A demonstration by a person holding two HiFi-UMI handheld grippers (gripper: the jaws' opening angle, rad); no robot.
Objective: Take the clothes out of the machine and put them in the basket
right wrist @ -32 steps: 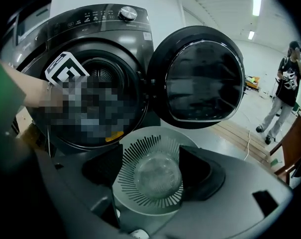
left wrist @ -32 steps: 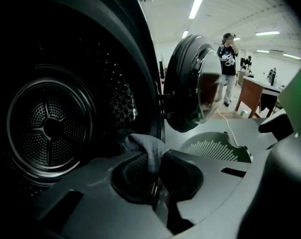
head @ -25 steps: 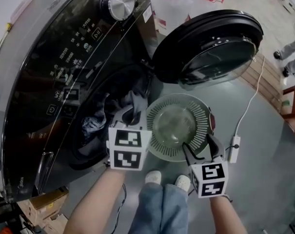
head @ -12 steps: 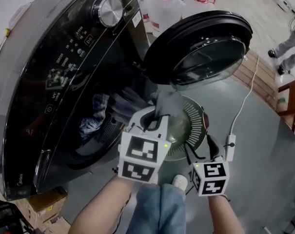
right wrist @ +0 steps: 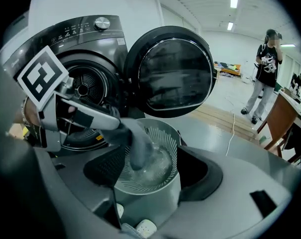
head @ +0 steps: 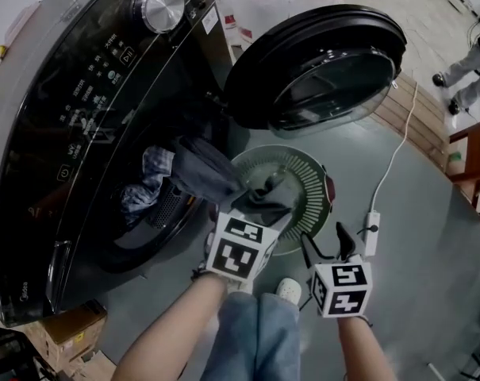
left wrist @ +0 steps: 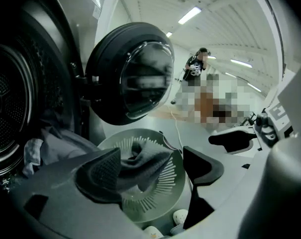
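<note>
- washing machine [head: 73, 157]: glossy black, silver dial [head: 162, 5]
- basket [head: 311, 185]: pale grey-green, slotted rim
- garment [head: 212, 177]: dark grey
- cloth in drum [head: 151, 169]: blue-grey check
- floor [head: 414, 276]: grey
- jeans [head: 259, 332]: blue

Left tool [left wrist: 152, 159], jaws newly apart; grey garment [head: 263, 199] now over basket [head: 312, 178].
</note>
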